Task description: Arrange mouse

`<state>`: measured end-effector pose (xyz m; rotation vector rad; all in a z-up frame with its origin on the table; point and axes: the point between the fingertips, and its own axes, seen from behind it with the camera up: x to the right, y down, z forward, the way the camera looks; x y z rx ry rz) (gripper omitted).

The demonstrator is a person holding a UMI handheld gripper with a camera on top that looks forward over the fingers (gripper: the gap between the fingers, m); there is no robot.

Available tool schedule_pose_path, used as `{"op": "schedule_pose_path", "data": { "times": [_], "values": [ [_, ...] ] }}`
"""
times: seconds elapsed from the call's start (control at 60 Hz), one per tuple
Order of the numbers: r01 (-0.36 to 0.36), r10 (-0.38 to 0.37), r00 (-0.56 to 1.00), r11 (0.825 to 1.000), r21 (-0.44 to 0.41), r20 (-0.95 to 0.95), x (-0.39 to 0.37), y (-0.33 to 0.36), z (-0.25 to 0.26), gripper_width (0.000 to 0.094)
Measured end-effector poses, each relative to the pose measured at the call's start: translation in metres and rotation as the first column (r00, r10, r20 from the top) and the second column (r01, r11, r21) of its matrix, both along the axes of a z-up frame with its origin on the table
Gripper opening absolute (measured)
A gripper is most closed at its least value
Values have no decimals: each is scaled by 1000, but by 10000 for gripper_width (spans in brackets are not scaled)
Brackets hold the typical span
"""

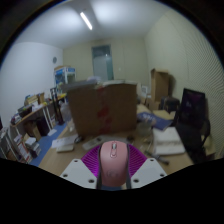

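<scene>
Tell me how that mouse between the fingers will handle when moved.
The mouse looks rigid with a smooth, rounded shell, so it may slip against the pads. It seems light for its size. The gripper holds it clamped on both sides.

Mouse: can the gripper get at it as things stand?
Likely yes. The mouse already sits between the fingers of the gripper, against the pink pads, apparently held. Nothing stands between them.

Mouse, pink: one, between the fingers of the gripper.
Gripper: one, with two fingers.
Cardboard box, large, brown: one, beyond the fingers.
Monitor, dark: one, beyond and right of the fingers.
Ceiling light strip: one, high above.
Door: one, far behind the box.
</scene>
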<state>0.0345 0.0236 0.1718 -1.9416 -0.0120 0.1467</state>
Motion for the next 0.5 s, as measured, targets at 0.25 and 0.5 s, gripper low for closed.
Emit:
{"op": "schedule_pose_path", "data": {
  "times": [0.25,0.5],
  "values": [
    [23,-2,997,965,-261,79,-89,-35,-161,325],
    [71,-26,988,953,-295,152,-85,-36,-185,569]
  ]
}}
